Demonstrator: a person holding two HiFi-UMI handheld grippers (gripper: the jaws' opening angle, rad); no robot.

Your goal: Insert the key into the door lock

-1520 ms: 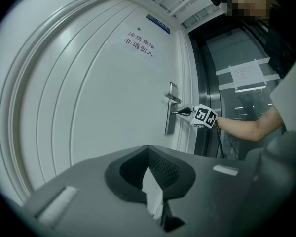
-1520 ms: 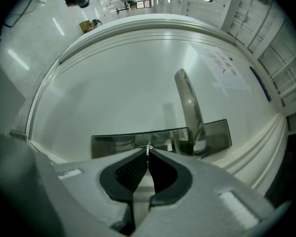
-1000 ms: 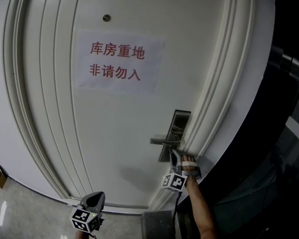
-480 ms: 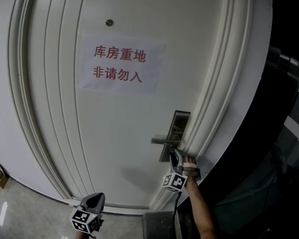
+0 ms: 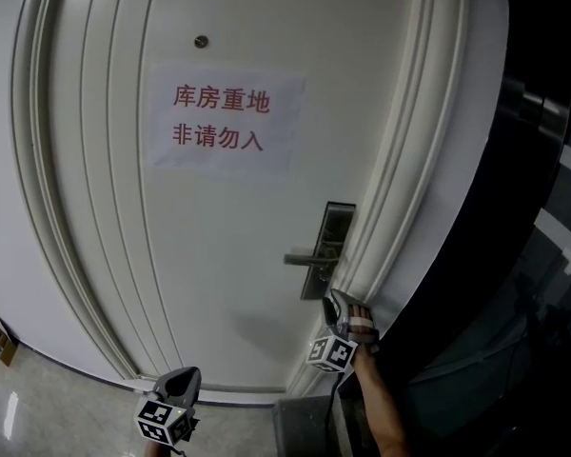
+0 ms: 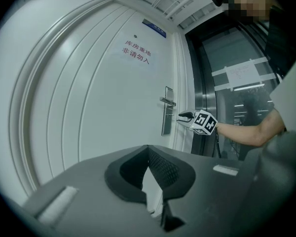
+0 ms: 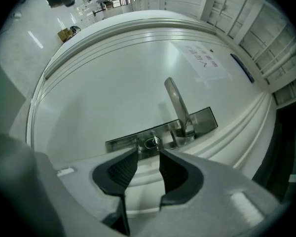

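Door: white panelled door fills the head view; white paper sign with red characters upper centre
Lock: brushed-metal lock plate with silver lever handle at the door's right edge
Key: small metal key seems seated in the plate's oval keyhole; too small to be sure
Right claw: just short of the keyhole; jaws have just been opening, now wide apart, nothing between them
Left claw: lower left of the head view, well apart from the lock; tips together, empty

We take this for office-building corridor: white panelled door bearing printed paper notice in red Chinese characters, glass partition alongside, glossy floor.
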